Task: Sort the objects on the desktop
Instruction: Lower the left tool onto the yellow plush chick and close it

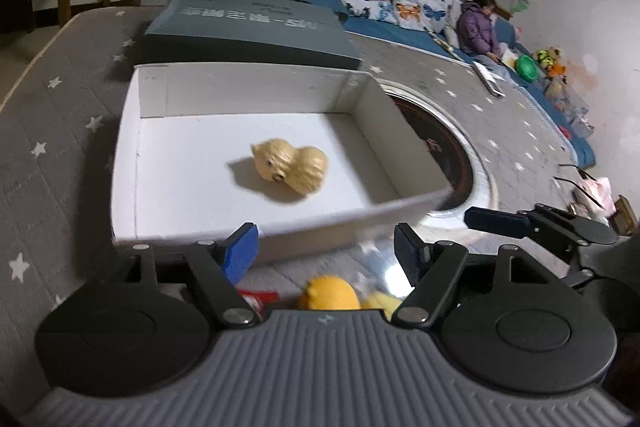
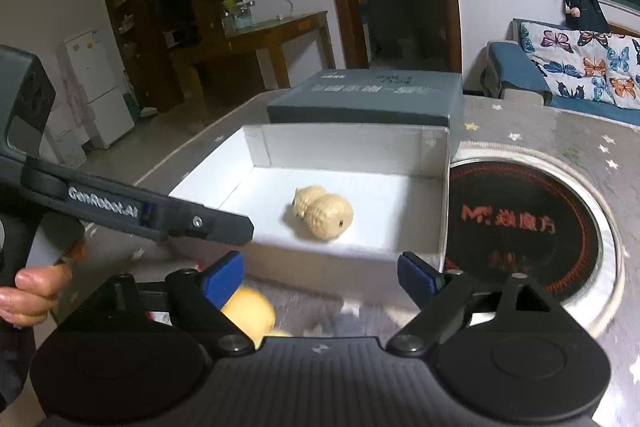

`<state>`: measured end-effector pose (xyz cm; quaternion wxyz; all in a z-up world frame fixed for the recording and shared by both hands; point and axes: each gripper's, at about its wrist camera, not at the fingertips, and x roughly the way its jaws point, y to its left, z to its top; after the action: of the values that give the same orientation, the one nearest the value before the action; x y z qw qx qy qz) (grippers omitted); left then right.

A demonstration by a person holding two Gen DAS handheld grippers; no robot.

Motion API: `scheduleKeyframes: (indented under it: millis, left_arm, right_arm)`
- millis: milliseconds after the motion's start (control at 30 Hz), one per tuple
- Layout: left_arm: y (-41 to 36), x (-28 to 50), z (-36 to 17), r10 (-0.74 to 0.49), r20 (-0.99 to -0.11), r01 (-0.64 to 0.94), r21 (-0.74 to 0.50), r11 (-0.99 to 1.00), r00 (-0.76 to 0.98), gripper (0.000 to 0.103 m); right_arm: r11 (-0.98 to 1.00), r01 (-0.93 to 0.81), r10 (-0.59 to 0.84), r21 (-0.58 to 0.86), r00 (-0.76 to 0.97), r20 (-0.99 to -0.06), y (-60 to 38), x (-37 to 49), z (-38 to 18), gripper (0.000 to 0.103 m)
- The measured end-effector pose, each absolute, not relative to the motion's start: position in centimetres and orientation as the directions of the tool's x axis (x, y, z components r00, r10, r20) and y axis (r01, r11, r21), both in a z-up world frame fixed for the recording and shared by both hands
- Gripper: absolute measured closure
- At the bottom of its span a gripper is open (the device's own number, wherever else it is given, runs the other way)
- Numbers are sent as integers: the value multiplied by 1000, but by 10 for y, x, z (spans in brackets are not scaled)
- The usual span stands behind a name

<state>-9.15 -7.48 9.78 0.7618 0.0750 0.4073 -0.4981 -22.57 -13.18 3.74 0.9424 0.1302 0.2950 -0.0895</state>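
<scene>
White card makes the biggest landmark here: an open, shallow box (image 1: 132,163) on the star-patterned grey cloth, with a dark lid or second box (image 1: 248,27) lying just behind its far wall. Inside it, near the middle of the floor, lies one peanut-shaped beige toy (image 1: 290,165), so by my reading one item is already sorted and more remain. Outside the box, just in front of its near wall, sit an orange-yellow rounded thing (image 1: 330,293), a paler yellow piece beside it and something red, all largely hidden behind the gripper bodies, so what they are I cannot tell. The left gripper (image 1: 326,247) and the right gripper (image 2: 320,273) both hang in front of that near wall with jaws apart and nothing between the pads. Motion blur softens the near wall and the toy's edges.
</scene>
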Motion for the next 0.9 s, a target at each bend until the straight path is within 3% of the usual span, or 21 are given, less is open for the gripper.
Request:
scheduleKeyframes:
  millis: [533,900]
  left_arm:
    - [-92,-143,82,-700,-713,864,-332,380,34,30]
    - [-117,-141,67,-675,-738,857,-354,374,-11,30]
  right_arm:
    - [949,251,-76,189,766,-638,-98,-257,-4,13]
    - [941,253,-51,225,763,-645,-106,-256,-15,30]
